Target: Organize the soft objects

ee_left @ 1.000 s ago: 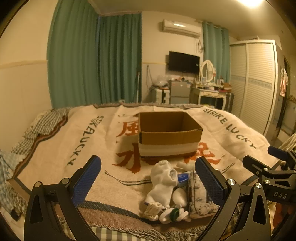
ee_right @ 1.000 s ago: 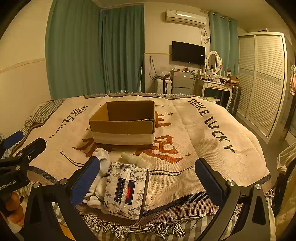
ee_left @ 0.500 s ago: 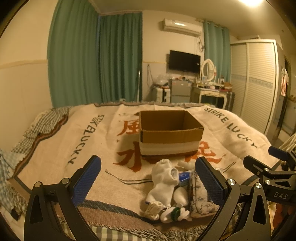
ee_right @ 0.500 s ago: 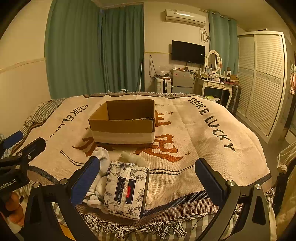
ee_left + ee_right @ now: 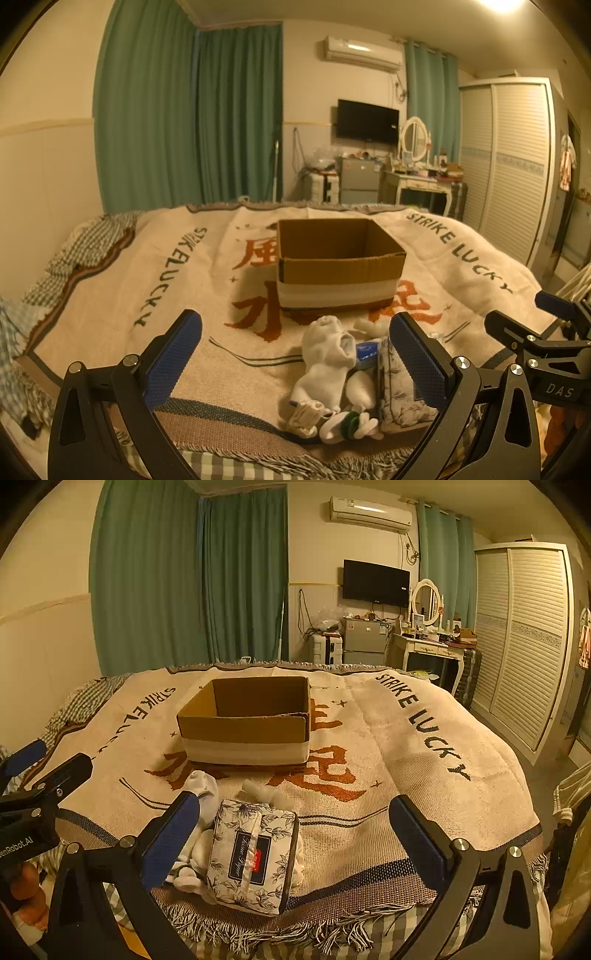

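Observation:
An open cardboard box (image 5: 338,264) (image 5: 247,720) stands on the printed blanket in the middle of the bed. In front of it lies a pile of white socks (image 5: 327,356) (image 5: 201,794) beside a floral soft tissue pack (image 5: 253,854) (image 5: 397,391). My left gripper (image 5: 295,363) is open and empty, hovering above the near edge of the bed with the socks between its fingers in view. My right gripper (image 5: 295,843) is open and empty, hovering over the tissue pack. Each gripper shows at the side of the other's view.
The blanket (image 5: 406,760) covers the bed, with its fringe at the near edge (image 5: 295,926). A checked sheet (image 5: 85,247) shows at the left. Beyond the bed are green curtains, a TV, a dresser and a wardrobe (image 5: 524,635).
Both views have shifted very slightly; the grippers stay open and empty and the objects have not moved.

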Demonstrator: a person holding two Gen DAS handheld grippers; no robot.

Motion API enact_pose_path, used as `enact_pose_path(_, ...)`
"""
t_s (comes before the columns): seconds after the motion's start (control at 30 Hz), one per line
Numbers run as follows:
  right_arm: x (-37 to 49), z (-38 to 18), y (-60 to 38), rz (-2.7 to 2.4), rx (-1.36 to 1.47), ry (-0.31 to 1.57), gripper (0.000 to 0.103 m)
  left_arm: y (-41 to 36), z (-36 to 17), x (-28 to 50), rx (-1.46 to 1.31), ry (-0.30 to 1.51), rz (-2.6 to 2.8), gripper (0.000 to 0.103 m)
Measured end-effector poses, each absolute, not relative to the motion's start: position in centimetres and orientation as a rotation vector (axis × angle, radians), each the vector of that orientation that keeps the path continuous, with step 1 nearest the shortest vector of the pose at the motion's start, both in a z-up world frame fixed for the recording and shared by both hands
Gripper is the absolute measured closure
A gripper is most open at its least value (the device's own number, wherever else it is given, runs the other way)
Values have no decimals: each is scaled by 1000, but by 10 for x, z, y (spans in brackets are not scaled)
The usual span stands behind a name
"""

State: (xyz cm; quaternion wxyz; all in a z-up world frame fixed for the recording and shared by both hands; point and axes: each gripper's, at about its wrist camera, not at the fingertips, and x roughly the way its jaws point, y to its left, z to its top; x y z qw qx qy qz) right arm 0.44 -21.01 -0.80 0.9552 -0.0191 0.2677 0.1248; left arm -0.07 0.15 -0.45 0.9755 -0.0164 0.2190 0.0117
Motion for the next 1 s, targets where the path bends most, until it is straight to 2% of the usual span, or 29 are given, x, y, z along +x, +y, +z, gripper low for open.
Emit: enact_pose_path(1.0,6,-6,-204,257,-61,549,0,2,-3,0,-24,439,17,0)
